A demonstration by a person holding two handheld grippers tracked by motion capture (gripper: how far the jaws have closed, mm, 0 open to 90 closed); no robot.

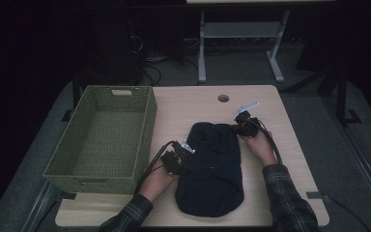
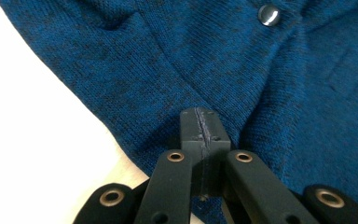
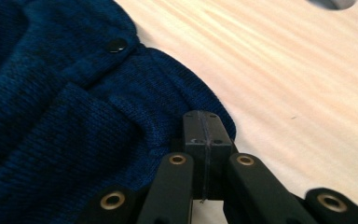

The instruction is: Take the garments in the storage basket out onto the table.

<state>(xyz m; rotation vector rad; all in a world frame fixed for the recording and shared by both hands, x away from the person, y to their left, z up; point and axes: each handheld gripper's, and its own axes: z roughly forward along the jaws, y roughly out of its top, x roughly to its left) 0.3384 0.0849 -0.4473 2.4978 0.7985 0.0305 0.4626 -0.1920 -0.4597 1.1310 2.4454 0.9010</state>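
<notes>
A dark blue knitted cardigan (image 1: 212, 169) lies folded in a long bundle on the light wooden table (image 1: 290, 145). My left gripper (image 1: 186, 162) is at the bundle's left edge. In the left gripper view its jaws (image 2: 199, 114) are shut, with creases in the knit (image 2: 261, 84) running into the tips and blue fibre in the seam between the pads; a dark button (image 2: 268, 14) shows beyond. My right gripper (image 1: 233, 129) is at the bundle's upper right corner. Its jaws (image 3: 201, 116) are shut over the cardigan's rounded hem (image 3: 74, 116); whether fabric is caught there I cannot tell.
A large green woven basket (image 1: 147, 130) stands on the table's left half, close beside my left hand. A round cable hole (image 1: 223, 98) sits near the far edge. Bare tabletop lies right of the cardigan and behind it. Beyond the table are a metal stand and cables on the floor.
</notes>
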